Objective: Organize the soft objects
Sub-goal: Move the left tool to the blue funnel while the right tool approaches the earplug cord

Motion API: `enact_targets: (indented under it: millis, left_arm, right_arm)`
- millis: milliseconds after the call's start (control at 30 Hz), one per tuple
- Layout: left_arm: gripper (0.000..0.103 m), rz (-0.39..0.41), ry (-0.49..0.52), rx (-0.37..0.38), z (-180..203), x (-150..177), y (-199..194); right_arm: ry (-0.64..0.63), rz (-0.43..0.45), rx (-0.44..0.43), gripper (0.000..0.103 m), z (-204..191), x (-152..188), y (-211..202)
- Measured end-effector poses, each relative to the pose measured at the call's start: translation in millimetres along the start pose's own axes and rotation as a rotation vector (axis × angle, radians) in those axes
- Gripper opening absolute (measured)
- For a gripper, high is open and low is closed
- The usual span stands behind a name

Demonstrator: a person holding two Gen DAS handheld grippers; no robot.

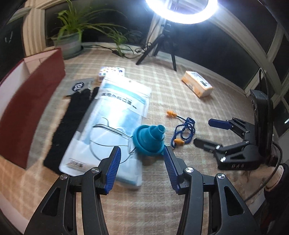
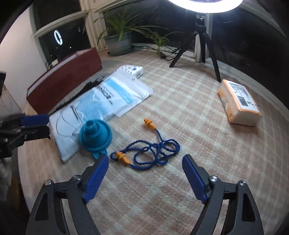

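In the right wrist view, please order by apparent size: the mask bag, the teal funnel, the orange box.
1. Clear plastic bag of blue masks
2. Orange rectangular box and teal collapsible silicone funnel: look alike; funnel is nearer, so unsure.

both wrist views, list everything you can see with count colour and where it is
face mask pack: 1, pale blue, left of centre
funnel: 1, teal, on the pack's near corner
corded earplugs: 1 pair, orange plugs, blue cord, right of funnel
glove: 1, black, between pack and box
box: 1, dark red, far left
tissue pack: 1, orange, far right
potted plant: 1, green, back
ring light: 1, white, back
left gripper: blue pads, open
right gripper: blue pads, open
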State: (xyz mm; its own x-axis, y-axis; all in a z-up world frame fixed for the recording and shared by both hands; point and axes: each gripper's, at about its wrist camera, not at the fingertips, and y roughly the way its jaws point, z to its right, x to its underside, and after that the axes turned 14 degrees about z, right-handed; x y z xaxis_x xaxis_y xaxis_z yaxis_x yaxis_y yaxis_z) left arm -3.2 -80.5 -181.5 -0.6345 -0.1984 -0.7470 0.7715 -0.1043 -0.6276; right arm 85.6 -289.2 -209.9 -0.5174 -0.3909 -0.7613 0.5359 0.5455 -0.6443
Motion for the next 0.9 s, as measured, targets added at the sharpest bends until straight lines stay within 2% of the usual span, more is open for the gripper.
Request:
enact_targets:
  millis: [333, 500, 700, 900]
  left_arm:
    - [0.048, -0.007, 0.095, -0.002, 15, 5, 30]
    - [0.048, 0.011, 0.135, -0.010, 24, 4, 44]
    - [0.048, 0.020, 0.170, -0.014, 30, 8, 56]
    - [0.048, 0.053, 0.226, -0.053, 35, 8, 65]
  right_arm:
    - [-0.215, -0.019, 0.013, 0.086, -10, 16, 29]
    - [-0.246, -0.050, -0.012, 0.086, -6, 16, 41]
    - [-0.236, -0.038, -0.035, 0.087, -3, 12, 47]
    - [-0.259, -0.031, -0.048, 0.087, -7, 9, 52]
